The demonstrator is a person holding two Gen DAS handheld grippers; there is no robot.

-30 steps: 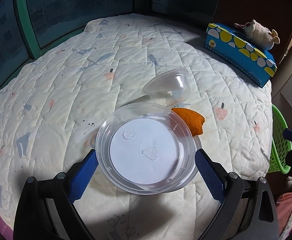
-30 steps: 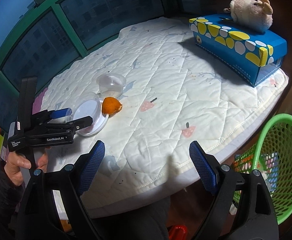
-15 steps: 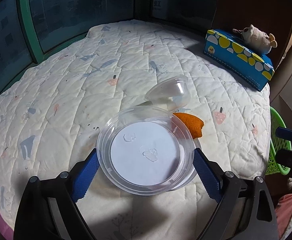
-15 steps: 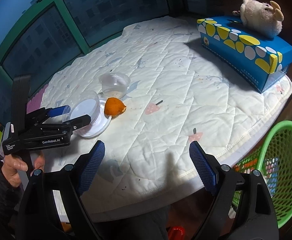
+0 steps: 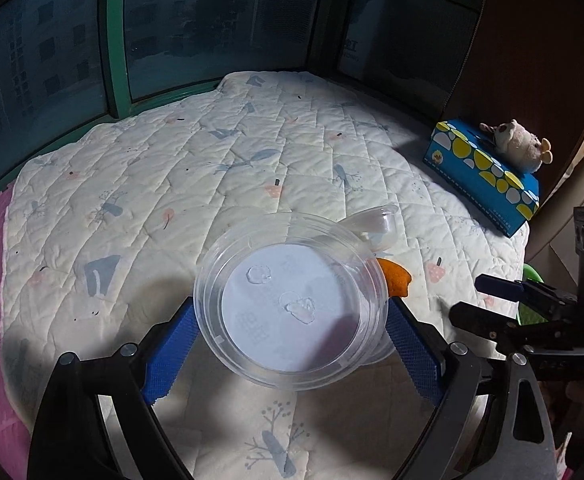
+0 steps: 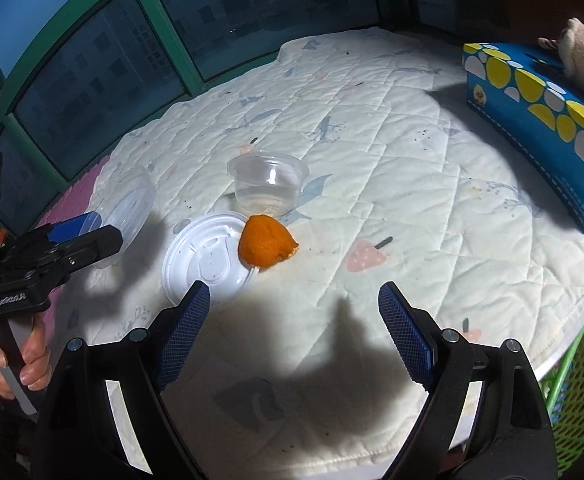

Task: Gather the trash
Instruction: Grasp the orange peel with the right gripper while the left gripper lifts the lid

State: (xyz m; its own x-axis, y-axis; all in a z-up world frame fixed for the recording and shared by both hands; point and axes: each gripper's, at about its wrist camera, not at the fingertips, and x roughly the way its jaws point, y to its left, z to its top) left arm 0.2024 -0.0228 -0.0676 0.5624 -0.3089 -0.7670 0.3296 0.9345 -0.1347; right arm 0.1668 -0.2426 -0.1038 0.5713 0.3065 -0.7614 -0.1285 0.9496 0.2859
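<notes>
- Left wrist view: my left gripper (image 5: pixel 290 334) is clenched on the clear plastic tub (image 5: pixel 290 306), a blue pad pressed to each side of its wall, and the tub is lifted off the quilt (image 5: pixel 196 168).
- I judge the tub very light, thin-walled and slick; squeezed harder it would buckle or pop out, so a hold low across its widest part seems best.
- Behind the tub, the orange peel (image 5: pixel 396 282) shows only as a sliver and the small clear cup (image 5: pixel 374 222) only by its rim. I cannot make out what the two wet-looking blobs on the tub's base are.
- Right wrist view: my right gripper (image 6: pixel 294 326) hangs released, jaws wide and holding nothing, above the quilt just in front of the white lid (image 6: pixel 206 262).
- The orange peel (image 6: pixel 266 248) lies touching the lid's far edge, the cup (image 6: pixel 268 184) upright just beyond it.
- The peel looks soft and light, easy to pinch across its dome. The flat lid would likely need taking by its rim.
- Only a corner of the green basket (image 6: pixel 580 388) shows at the right edge, so I cannot see what it holds.
</notes>
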